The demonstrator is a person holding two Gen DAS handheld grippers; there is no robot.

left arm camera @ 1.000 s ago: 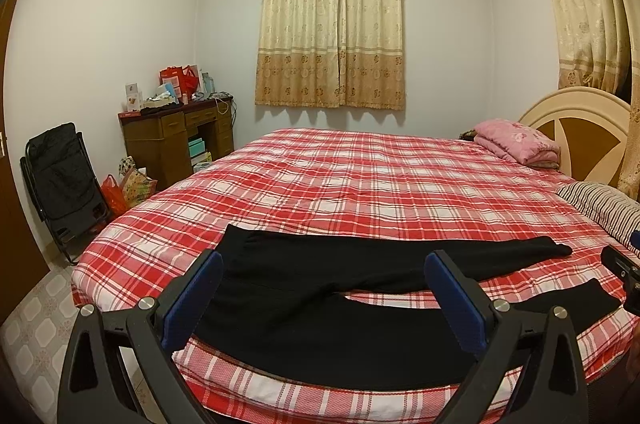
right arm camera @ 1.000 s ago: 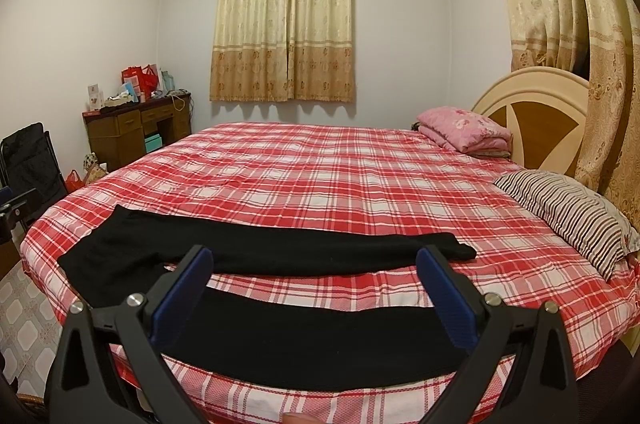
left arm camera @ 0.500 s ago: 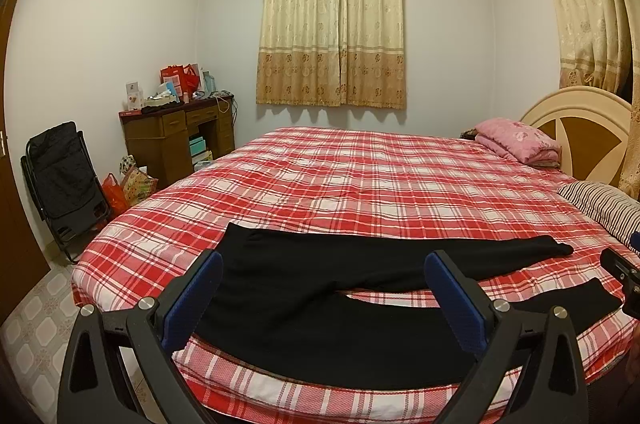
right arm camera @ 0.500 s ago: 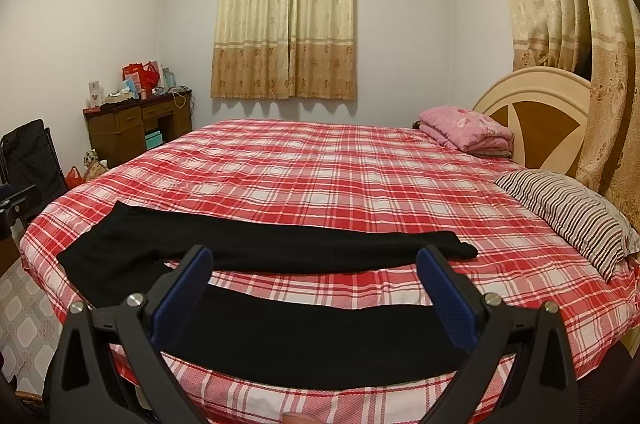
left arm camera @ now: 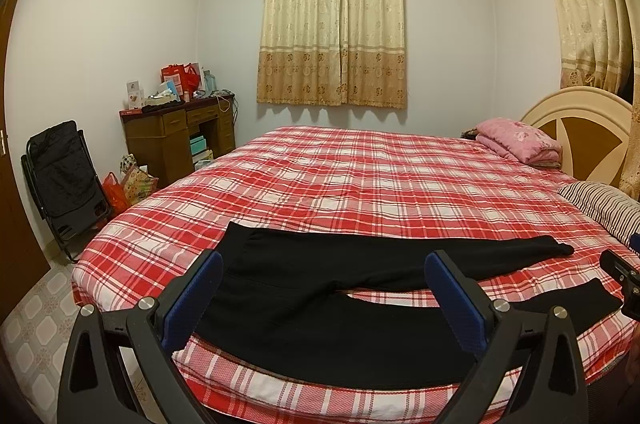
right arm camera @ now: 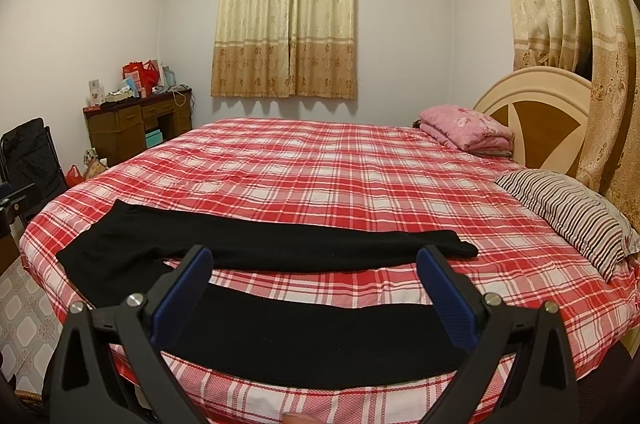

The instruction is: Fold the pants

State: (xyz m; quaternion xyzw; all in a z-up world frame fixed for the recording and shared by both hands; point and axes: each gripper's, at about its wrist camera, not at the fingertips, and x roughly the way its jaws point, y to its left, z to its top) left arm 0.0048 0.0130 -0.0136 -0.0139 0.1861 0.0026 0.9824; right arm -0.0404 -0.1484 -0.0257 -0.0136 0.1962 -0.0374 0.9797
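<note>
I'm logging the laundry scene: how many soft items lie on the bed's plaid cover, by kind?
Black pants: 1
Pink folded quilt: 1
Striped pillow: 1
Total: 3

The black left gripper hovers level, its blue-padded fingers spread wide (nothing between them). The black right gripper likewise hangs wide apart, gripping nothing.

plaid bed, pink quilt, striped pillow, wooden desk
</note>
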